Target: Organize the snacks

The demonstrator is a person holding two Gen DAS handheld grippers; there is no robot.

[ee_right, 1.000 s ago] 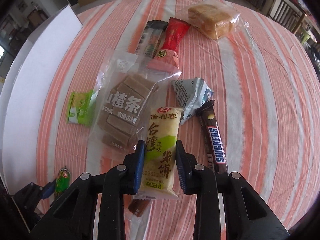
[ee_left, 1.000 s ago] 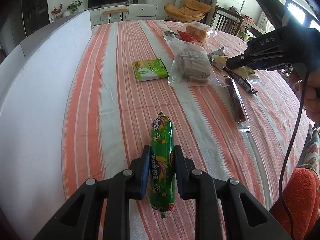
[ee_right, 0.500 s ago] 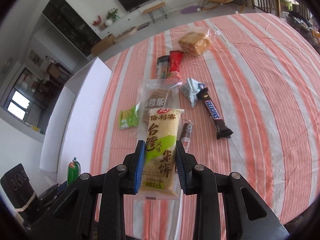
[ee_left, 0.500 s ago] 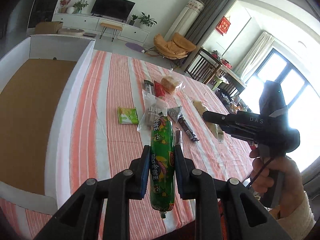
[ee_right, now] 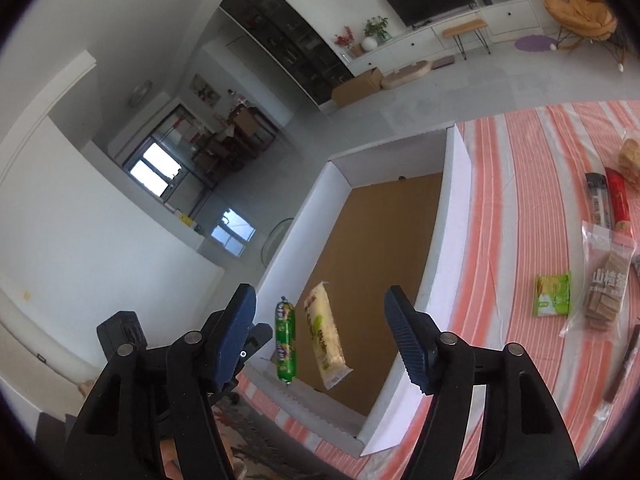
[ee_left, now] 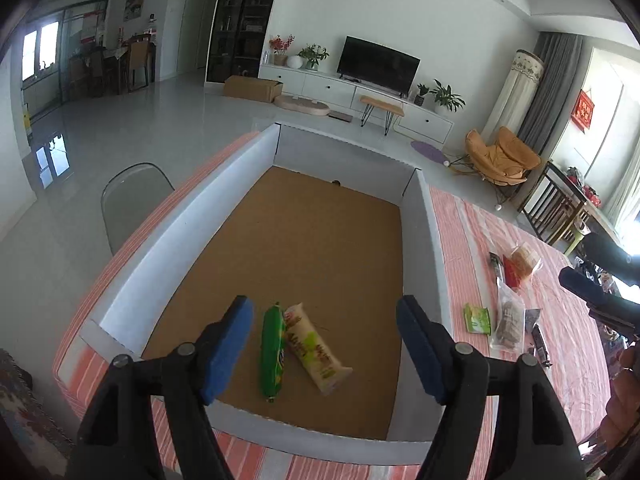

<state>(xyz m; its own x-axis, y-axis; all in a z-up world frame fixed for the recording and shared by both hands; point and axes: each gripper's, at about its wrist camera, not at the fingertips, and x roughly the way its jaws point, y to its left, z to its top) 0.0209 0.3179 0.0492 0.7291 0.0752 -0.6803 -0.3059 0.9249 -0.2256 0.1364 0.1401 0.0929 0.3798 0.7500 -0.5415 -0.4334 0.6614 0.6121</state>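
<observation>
Since a second before, both grippers had moved away from the snack pile on the striped table (ee_left: 472, 248) and come over the white box (ee_left: 168, 248), and the two snacks they carried had left their fingers. The fingers of the left gripper (ee_left: 325, 344) had just been opening and stood wide apart, with nothing pressed between them. The fingers of the right gripper (ee_right: 320, 334) had also just been opening and were released in the same way.

In the left wrist view, the green sausage (ee_left: 273, 352) and the pale rice cracker pack (ee_left: 316, 348) were side by side over the brown bottom of the box, near its front wall, their upper ends touching. In the right wrist view the same two packs appeared above the near corner of the box, and I could not tell if they already lay on the bottom or were in the air.

The rest of the snacks stayed on the table to the right of the box: a small green packet (ee_right: 554, 295), a clear bag of brown bars (ee_right: 606, 288), a red stick pack (ee_right: 618, 200), a dark stick pack (ee_right: 598, 200) and a wrapped bread (ee_left: 525, 257). Part of the right gripper's black body and the hand (ee_left: 622, 400) holding it showed at the right edge of the left wrist view.
</observation>
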